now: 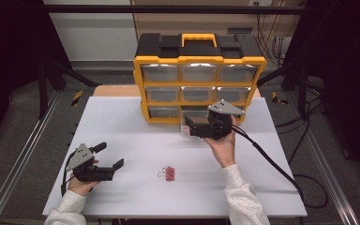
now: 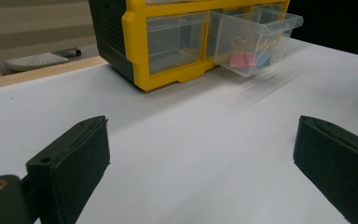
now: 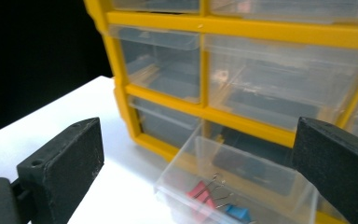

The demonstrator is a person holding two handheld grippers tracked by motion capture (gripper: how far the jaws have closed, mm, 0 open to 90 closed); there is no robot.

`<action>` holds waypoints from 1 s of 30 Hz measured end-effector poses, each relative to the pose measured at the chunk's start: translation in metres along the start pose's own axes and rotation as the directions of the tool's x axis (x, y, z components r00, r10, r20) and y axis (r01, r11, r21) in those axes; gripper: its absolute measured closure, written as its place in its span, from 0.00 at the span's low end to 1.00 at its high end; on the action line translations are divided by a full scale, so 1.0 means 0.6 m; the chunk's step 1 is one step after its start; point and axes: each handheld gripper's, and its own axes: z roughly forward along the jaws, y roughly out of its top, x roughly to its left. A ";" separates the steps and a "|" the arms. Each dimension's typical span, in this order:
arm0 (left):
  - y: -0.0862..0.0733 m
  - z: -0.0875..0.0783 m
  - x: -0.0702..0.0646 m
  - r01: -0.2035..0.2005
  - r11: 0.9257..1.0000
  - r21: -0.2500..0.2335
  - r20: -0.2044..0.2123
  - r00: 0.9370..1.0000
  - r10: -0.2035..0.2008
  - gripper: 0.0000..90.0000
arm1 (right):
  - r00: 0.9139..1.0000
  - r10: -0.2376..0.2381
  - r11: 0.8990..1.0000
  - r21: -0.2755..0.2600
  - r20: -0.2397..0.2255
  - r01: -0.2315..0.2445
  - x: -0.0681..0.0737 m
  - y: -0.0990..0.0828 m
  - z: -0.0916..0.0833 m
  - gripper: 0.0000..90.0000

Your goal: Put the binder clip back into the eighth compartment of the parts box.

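One red binder clip [image 1: 169, 173] lies loose on the white tabletop [image 1: 136, 140], between the two hands and nearer the person. It looks light and rigid, a folded steel body with two thin wire handles; the smooth painted metal could slip or skate across the tabletop if nudged. My judgement is that the firm hold is across the flat red body, not on the springy wire loops.

Behind it stands one yellow and black drawer cabinet [image 1: 199, 60] with nine clear drawers in three rows. The bottom middle drawer [image 3: 242, 186] is pulled out, and two clips rest inside it, one red clip [image 3: 200, 193] and one blue clip [image 3: 237, 212]. That makes three clips in all. The drawer is thin clear plastic, light and somewhat brittle by the look of it.

The right gripper [image 1: 191, 125] hangs just above the open drawer, its jaws spread wide with nothing between them. The left gripper [image 1: 115, 168] rests low at the left of the tabletop, well apart from the loose clip, jaws likewise wide open and empty.
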 end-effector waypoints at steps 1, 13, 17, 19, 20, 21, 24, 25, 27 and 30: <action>0.000 0.000 0.000 0.000 1.000 0.000 0.001 1.000 0.000 0.03 | 1.000 -0.006 1.000 0.001 -0.004 0.006 0.004 -0.003 -0.002 0.03; 0.000 0.000 0.000 0.000 1.000 -0.001 0.000 1.000 0.000 0.03 | 0.997 -0.050 0.998 0.030 -0.051 0.052 0.042 -0.035 -0.023 0.02; 0.000 0.000 -0.001 -0.001 1.000 0.000 0.000 1.000 0.001 0.03 | 0.995 -0.059 0.997 0.038 -0.075 0.062 0.055 -0.044 -0.031 0.02; 0.000 0.001 -0.001 -0.001 1.000 0.000 0.000 1.000 0.001 0.03 | 0.995 -0.066 0.997 0.042 -0.080 0.070 0.060 -0.048 -0.033 0.02; 0.000 0.001 -0.001 0.000 1.000 0.000 0.000 1.000 0.000 0.03 | 0.994 -0.066 0.997 0.043 -0.086 0.070 0.063 -0.050 -0.034 0.03; 0.000 0.000 -0.001 -0.001 1.000 0.000 0.000 1.000 0.001 0.03 | 0.994 -0.067 0.996 0.044 -0.089 0.071 0.065 -0.053 -0.035 0.03; 0.000 0.000 -0.001 -0.001 1.000 -0.001 -0.001 1.000 0.001 0.03 | 0.992 -0.070 0.995 0.061 -0.101 0.076 0.073 -0.061 -0.035 0.03; 0.000 0.000 0.000 0.000 1.000 -0.001 -0.001 1.000 0.000 0.03 | 0.992 -0.072 0.995 0.065 -0.105 0.079 0.077 -0.065 -0.035 0.03; 0.000 0.000 -0.001 -0.001 1.000 -0.001 0.000 1.000 0.001 0.03 | 0.990 -0.071 0.994 0.077 -0.121 0.080 0.083 -0.071 -0.034 0.03; -0.001 0.001 0.000 0.000 1.000 0.001 0.000 1.000 0.000 0.03 | 0.989 -0.067 0.993 0.092 -0.135 0.080 0.089 -0.079 -0.031 0.03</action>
